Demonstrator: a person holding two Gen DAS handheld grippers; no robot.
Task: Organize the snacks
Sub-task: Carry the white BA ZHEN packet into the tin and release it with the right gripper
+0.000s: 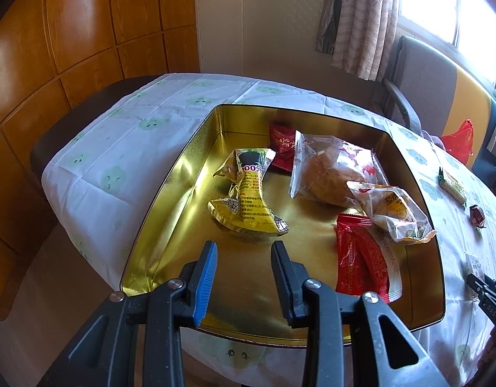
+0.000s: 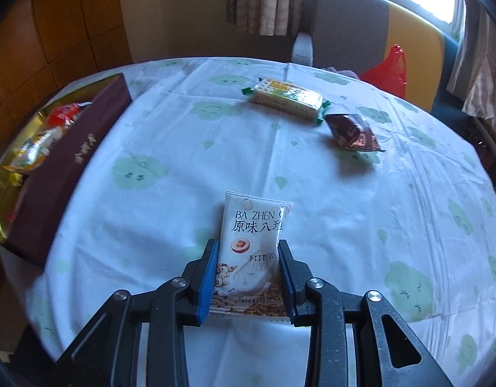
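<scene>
Right gripper (image 2: 247,251) had a white packet (image 2: 252,251) between its fingers, both pads against the packet's sides, so it looked clamped on it. Packet sat low over the tablecloth (image 2: 189,148); whether it was lifted clear or touching the cloth, cannot tell. Left gripper (image 1: 244,253) hung spread apart and empty over the near part of the gold tin (image 1: 170,200).

Tin held a yellow pack (image 1: 248,193), a clear bread bag (image 1: 331,167), a second clear bag (image 1: 393,213) lying partly on it, a long red pack (image 1: 360,258) near the front, and a small red pack (image 1: 281,148) at the back. On the cloth, well apart from the tin, lay a green cracker pack (image 2: 288,98) and, just beside it, a brown candy (image 2: 352,132).

Step in hand, by my read: carrying the white packet to the tin, off to the right gripper's left. Next move calls for a lift over the tin's dark wall (image 2: 70,167), then a drop on bare gold floor near the front left. Two snacks left after that.
</scene>
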